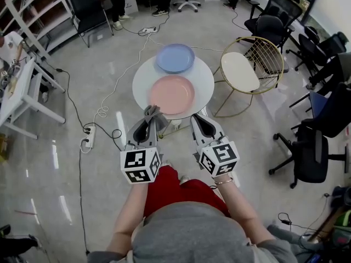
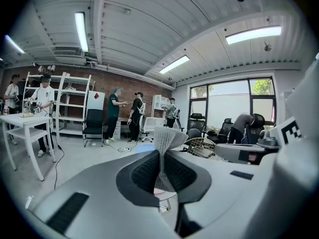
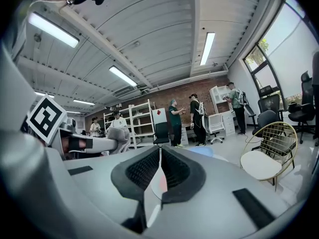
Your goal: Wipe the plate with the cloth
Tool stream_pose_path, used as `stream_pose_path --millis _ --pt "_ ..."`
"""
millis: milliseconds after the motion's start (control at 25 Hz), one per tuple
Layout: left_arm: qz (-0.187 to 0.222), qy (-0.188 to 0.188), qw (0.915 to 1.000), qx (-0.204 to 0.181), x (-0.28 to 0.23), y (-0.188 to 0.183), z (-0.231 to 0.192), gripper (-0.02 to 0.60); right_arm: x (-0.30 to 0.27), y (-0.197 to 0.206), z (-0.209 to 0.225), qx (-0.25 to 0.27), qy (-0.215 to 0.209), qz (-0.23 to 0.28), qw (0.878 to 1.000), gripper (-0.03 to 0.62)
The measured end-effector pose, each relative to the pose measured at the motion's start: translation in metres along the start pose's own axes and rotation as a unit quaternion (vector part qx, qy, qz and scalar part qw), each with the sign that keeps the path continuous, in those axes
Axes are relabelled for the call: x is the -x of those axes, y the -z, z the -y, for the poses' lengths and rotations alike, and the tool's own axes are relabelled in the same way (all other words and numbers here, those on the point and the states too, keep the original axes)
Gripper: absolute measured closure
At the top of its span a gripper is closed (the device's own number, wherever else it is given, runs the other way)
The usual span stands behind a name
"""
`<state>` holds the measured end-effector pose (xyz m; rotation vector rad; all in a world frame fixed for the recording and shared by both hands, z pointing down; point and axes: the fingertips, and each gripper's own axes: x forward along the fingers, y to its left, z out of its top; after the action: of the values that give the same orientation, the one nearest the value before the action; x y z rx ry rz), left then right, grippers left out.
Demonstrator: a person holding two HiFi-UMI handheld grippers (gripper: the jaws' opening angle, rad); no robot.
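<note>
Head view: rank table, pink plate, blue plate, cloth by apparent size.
1. table
2. pink plate
3. blue plate, looks slightly smaller but sits farther away, so their true order is unsure
4. cloth

Tabletop (image 1: 204, 78) carrying two plates: the near plate (image 1: 172, 94) toward the person, the far plate (image 1: 175, 58) just behind it. Chair (image 1: 241, 70) to the tabletop's right. Left hand-held gripper (image 1: 152, 117) and right hand-held gripper (image 1: 196, 119) side by side at the near edge, with the cloth (image 1: 151, 111) between the left one's jaws.
</note>
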<state>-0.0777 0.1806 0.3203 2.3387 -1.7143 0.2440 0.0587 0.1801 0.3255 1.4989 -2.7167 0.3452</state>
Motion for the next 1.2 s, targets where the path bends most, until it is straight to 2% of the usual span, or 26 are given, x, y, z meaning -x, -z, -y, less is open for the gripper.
stream_pose_path --millis 360,560,920,1200 --pt "-0.024 0.008 0.9997 0.007 -0.059 0.009 -0.026 0.548 -0.041 0.009 0.032 -0.019 0.023 -0.010 1.000 0.565" --pt "-0.042 0.016 0.9989 0.012 -0.109 0.009 -0.054 0.548 -0.089 0.008 0.057 -0.022 0.044 -0.019 0.999 0.565" --pt "-0.066 0.047 0.9966 0.015 -0.196 -0.002 -0.103 0.548 -0.171 0.004 0.096 -0.028 0.091 -0.035 0.995 0.565" --pt "-0.096 0.091 0.9911 0.018 -0.245 0.007 -0.107 0.548 -0.191 0.012 0.125 -0.037 0.142 -0.054 0.988 0.565"
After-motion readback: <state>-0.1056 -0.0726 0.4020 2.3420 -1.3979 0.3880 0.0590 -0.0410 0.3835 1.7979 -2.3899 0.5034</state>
